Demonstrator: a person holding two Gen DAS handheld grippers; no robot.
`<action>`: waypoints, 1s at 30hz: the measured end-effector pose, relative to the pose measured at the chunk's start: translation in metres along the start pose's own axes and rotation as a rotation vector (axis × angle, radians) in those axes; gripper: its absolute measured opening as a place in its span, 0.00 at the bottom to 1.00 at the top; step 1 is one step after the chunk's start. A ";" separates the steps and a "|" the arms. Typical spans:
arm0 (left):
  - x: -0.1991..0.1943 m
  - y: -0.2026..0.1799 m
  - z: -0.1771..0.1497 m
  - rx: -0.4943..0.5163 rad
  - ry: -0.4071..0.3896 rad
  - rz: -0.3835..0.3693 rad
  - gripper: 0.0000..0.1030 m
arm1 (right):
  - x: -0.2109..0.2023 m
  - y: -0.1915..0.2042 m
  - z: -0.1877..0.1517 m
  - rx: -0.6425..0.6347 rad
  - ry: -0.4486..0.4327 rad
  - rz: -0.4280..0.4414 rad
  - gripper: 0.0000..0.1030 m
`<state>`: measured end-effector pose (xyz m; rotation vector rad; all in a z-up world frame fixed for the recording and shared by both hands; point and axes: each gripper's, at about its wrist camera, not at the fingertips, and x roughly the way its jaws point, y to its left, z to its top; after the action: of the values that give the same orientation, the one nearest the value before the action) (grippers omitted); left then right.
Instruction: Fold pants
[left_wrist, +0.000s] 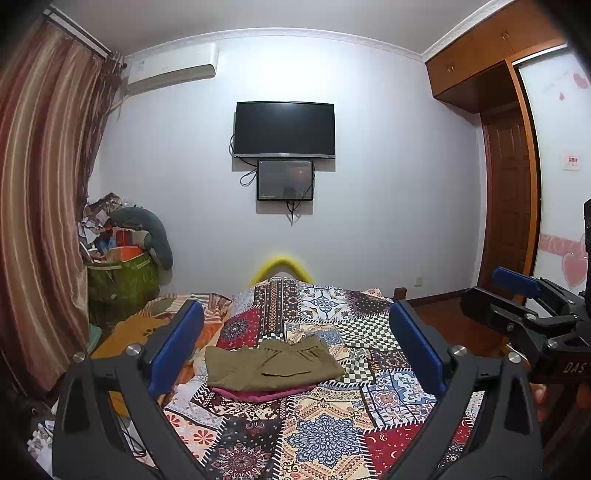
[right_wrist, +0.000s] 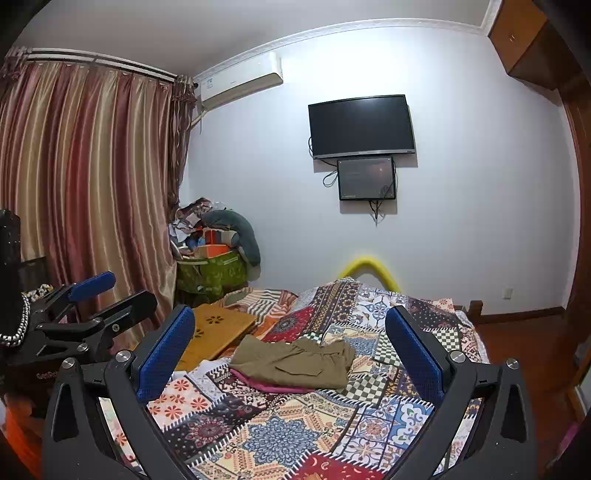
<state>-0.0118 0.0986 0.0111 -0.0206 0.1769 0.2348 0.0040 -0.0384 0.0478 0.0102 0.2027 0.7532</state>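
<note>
pants: olive pants (left_wrist: 271, 363) lying folded into a compact rectangle mid-bed, stacked on a magenta garment (left_wrist: 255, 394)
progress: looking essentially done; at most needing a final tidy of the rumpled waistband side
left gripper (left_wrist: 295, 354): hovering above the quilt (left_wrist: 332, 435), spread wide, holding nothing
right gripper (right_wrist: 291, 354): hovering likewise, spread wide, gripping nothing
edges: wooden lap tray (right_wrist: 216, 332) sitting near the stack's left edge
room: leaving open quilt in front and to the right for retreating
</note>
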 end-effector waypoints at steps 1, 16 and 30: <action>0.000 0.000 0.000 -0.001 0.000 0.001 0.99 | 0.000 0.001 0.001 0.000 0.000 0.000 1.00; 0.003 -0.002 -0.002 -0.008 0.024 -0.041 0.99 | 0.000 0.002 0.001 0.002 -0.003 -0.002 1.00; 0.002 -0.002 -0.003 -0.009 0.025 -0.057 0.99 | 0.000 0.001 0.001 0.005 -0.006 -0.005 1.00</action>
<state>-0.0101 0.0972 0.0080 -0.0374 0.1996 0.1782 0.0040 -0.0378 0.0492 0.0164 0.1986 0.7474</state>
